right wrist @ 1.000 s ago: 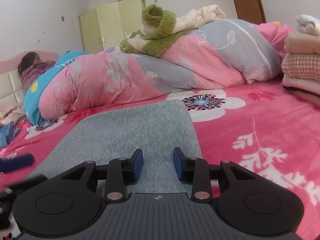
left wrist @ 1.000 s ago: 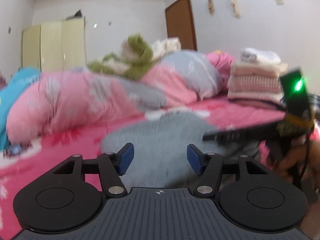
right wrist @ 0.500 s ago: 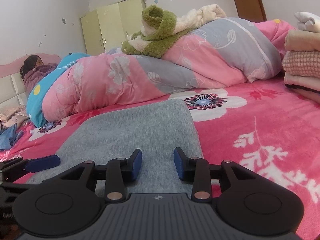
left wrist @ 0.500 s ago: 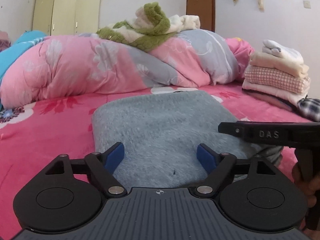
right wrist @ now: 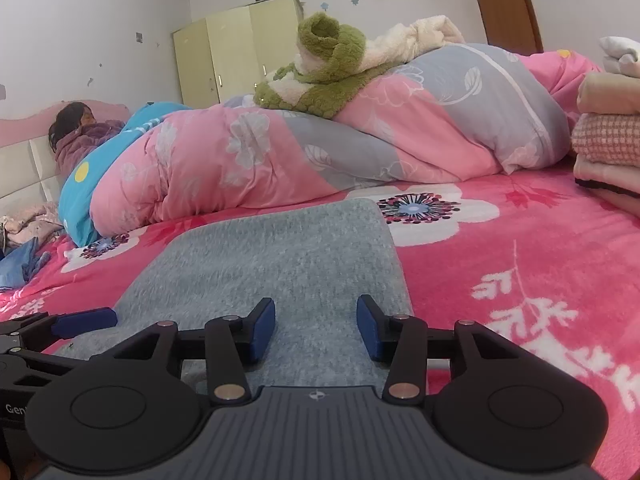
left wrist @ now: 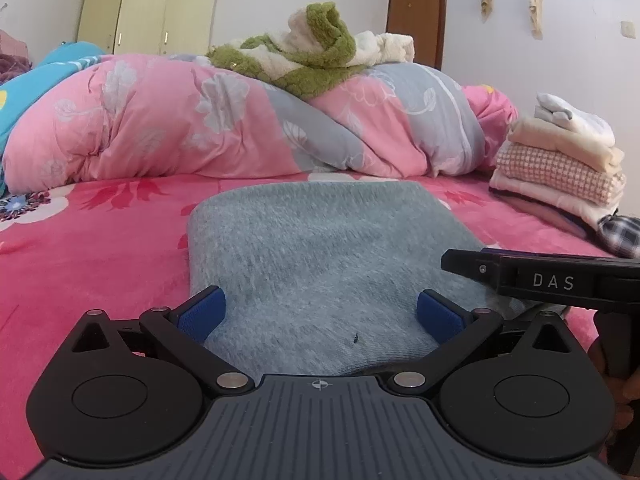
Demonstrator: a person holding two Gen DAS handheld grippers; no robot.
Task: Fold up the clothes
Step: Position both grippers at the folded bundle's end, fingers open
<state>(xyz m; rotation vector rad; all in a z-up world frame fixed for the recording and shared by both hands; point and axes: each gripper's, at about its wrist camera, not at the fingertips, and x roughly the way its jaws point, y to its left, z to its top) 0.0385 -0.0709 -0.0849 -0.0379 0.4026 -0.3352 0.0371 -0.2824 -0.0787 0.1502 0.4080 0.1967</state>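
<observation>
Left wrist view: the grey folded garment [left wrist: 328, 264] lies flat on the pink bedsheet [left wrist: 92, 252], apparently just released; left gripper [left wrist: 320, 316] has just spread wide and empty; right gripper [right wrist: 316, 328], partly parted, has also been opening, gripping nothing.

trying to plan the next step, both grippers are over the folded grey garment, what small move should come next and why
Probably back both off. The left gripper and right gripper have just been opening, pads clear of the grey garment, which lies folded flat on the bed. Next it likely joins the folded stack.
</observation>
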